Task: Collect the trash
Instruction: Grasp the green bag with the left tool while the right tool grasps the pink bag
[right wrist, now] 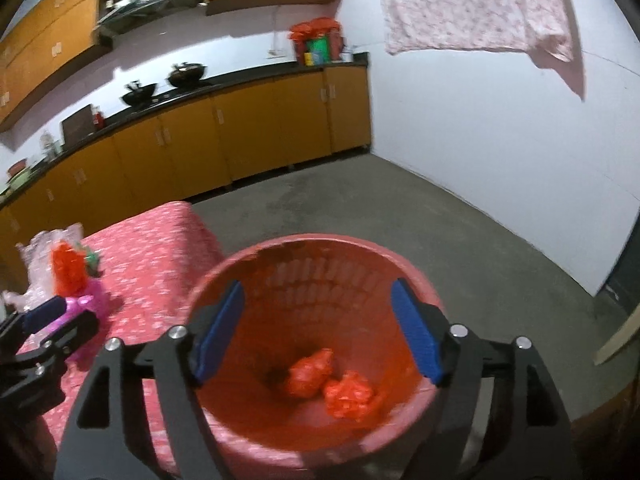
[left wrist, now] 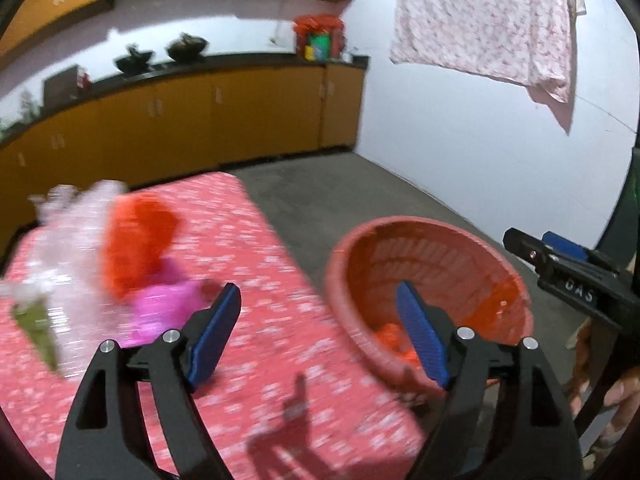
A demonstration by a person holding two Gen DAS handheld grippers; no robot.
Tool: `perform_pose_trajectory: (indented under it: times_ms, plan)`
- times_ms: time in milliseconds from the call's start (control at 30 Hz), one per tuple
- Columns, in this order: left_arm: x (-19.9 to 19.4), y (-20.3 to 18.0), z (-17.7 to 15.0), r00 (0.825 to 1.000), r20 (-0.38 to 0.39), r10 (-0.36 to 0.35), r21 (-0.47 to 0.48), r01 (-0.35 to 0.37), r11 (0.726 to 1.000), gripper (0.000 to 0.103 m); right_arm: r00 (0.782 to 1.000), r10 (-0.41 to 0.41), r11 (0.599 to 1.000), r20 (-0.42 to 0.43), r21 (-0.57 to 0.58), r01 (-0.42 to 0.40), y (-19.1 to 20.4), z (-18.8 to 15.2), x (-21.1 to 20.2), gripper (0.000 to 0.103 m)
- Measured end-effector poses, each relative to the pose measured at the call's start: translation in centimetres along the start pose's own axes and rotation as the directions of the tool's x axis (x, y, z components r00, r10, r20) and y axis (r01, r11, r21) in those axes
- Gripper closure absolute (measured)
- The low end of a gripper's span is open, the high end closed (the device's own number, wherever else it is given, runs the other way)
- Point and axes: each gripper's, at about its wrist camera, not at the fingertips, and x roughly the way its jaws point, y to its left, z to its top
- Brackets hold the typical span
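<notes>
On a table [left wrist: 280, 360] draped in a pink flowered cloth, the remaining litter sits toward the far left corner: crumpled clear plastic [left wrist: 68, 248], an orange bag [left wrist: 138, 240] and a magenta wrapper [left wrist: 164, 308] bunched against one another. The left gripper [left wrist: 320, 328] hangs above the table's right edge, its blue-padded fingers spread wide with nothing between them. Just beside that edge stands a red slatted basket [right wrist: 340, 248] on the grey floor, two crumpled orange wads [right wrist: 332, 384] lying in its bottom. The right gripper [right wrist: 320, 328] hovers over the basket's mouth, fingers likewise parted and empty. Orange cabinets [right wrist: 240, 136] line the far wall.
</notes>
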Motion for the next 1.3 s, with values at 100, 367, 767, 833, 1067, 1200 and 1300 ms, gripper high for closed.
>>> perform_pose_trajectory:
  times_ms: [100,367,767,833,1067,1200,1300]
  plan:
    - [-2.6,3.1,-0.9,0.997,0.03,0.074,-0.04,-0.073,0.997,0.02,0.998,0.056,0.998,0.002,-0.034,-0.056,3.2,-0.2,-0.4,0.027]
    - [-6.7,13.2,-3.3,0.941,0.016,0.337,-0.177,-0.329,0.928,0.017,0.977,0.205,0.969,-0.051,-0.13,-0.21,13.1,-1.5,0.0,0.028]
    - [-5.8,25.3,-5.6,0.876,-0.098,0.472,-0.322,-0.476,0.818,0.014,0.942,0.299,0.932,-0.152,-0.164,-0.323,24.3,-3.6,2.5,0.039]
    - [-5.3,26.2,-5.8,0.876,-0.111,0.468,-0.335,-0.477,0.813,0.014,0.944,0.293,0.931,-0.151,-0.179,-0.317,25.5,-3.8,2.9,0.039]
    - [-3.2,27.7,-5.8,0.885,-0.143,0.444,-0.368,-0.464,0.806,0.014,0.946,0.258,0.927,-0.196,-0.226,-0.299,27.8,-5.0,5.0,0.039]
    - [-2.2,27.3,-5.4,0.888,-0.142,0.438,-0.349,-0.459,0.817,0.014,0.946,0.244,0.922,-0.215,-0.252,-0.295,28.4,-5.6,5.7,0.045]
    - [-1.2,27.0,-5.3,0.872,-0.159,0.463,-0.301,-0.489,0.819,0.014,0.944,0.238,0.917,-0.227,-0.268,-0.296,28.5,-5.9,6.0,0.051]
